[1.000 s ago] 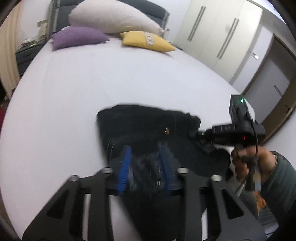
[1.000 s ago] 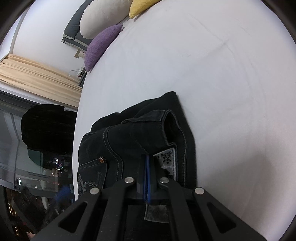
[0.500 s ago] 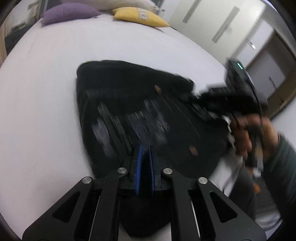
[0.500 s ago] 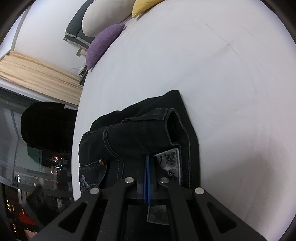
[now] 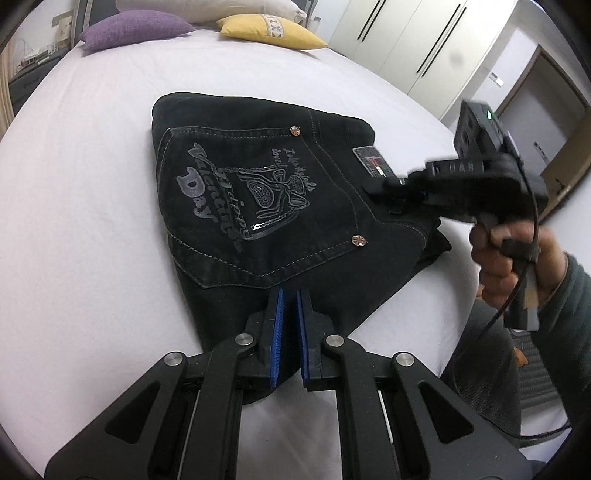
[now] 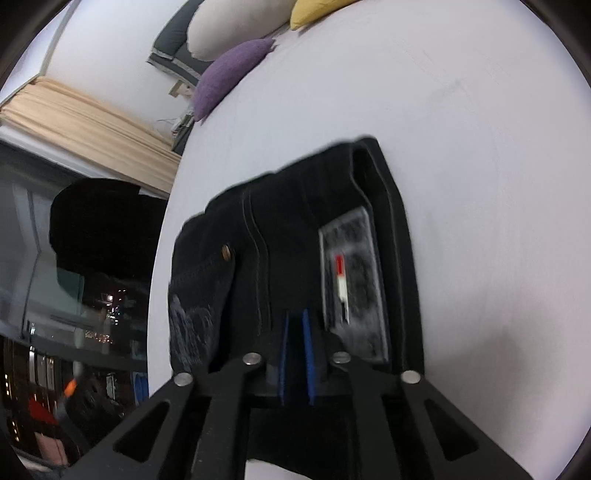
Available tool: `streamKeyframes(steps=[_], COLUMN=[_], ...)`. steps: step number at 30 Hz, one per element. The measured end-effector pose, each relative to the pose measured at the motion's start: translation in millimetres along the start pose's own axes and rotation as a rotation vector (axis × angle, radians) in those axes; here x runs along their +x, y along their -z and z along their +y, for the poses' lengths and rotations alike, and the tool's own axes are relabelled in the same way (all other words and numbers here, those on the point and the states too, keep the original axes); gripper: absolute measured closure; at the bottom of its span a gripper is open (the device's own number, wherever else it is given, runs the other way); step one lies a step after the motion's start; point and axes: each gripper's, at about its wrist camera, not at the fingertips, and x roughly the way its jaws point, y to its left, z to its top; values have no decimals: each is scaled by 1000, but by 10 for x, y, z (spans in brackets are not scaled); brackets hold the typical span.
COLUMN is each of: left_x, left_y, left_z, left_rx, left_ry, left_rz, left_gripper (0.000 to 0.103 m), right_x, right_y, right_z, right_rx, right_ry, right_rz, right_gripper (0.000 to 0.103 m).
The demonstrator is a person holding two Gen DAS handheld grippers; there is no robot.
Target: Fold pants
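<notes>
Black pants (image 5: 273, 206) lie on the bed (image 5: 92, 221), already folded into a compact, thick bundle, back pocket with embroidered lettering face up. Bundle sits toward the near edge of the mattress; its longer side runs roughly left-to-right across the person, waistband end with the leather patch (image 5: 373, 162) toward the person's right.

Left hand-held gripper (image 5: 290, 295): directly in front of the bundle's near edge, blue pads close together with a narrow gap. Black cloth shows in that gap, so it appears pinched on the near fold of the pants; the hold looks light.

Right hand-held gripper (image 5: 384, 188): at the waistband end, tip just beside the patch, resting on or in the cloth. In the right wrist view (image 6: 295, 332) its pads are also nearly together with dark fabric between them; picture is blurred, so I judge it closed on the pants but cannot be sure.

Judgement: both tools are at the bundle, left on the near long edge, right on the short waistband end. Neither is clearly nearer. Any last fold or tidy-up would run along the long axis, right end carried toward the left.

Surroundings: purple pillow (image 5: 136, 27), yellow pillow (image 5: 269, 31) and a white pillow (image 6: 236, 26) at the head of the bed, well apart. Wardrobe (image 5: 406, 40) beyond. Nothing lies between the grippers and the pants.
</notes>
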Motion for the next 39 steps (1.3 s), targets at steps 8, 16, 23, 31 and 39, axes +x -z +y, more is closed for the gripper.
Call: streamKeyframes(steps=[8, 16, 23, 31, 39], left_x=[90, 132, 184, 183, -56], left_y=[-43, -141, -146, -150, -281], left_z=[22, -2, -14, -8, -14], left_rx=[-37, -51, -53, -56, -64], left_ry=[-4, -29, -29, -25, -64], left_rz=[27, 62, 66, 69, 39], left_gripper=[96, 96, 96, 96, 94], right_x=[-303, -614, -640, -492, -481], right_y=[60, 80, -3, -58, -118], right_z=[-60, -335, -293, -206, -220], right_rx=[25, 100, 98, 77, 60], right_ry=[-45, 7, -2, 19, 55], right_rz=[-64, -155, -141, -87, -43], right_gripper=[70, 69, 57, 45, 35])
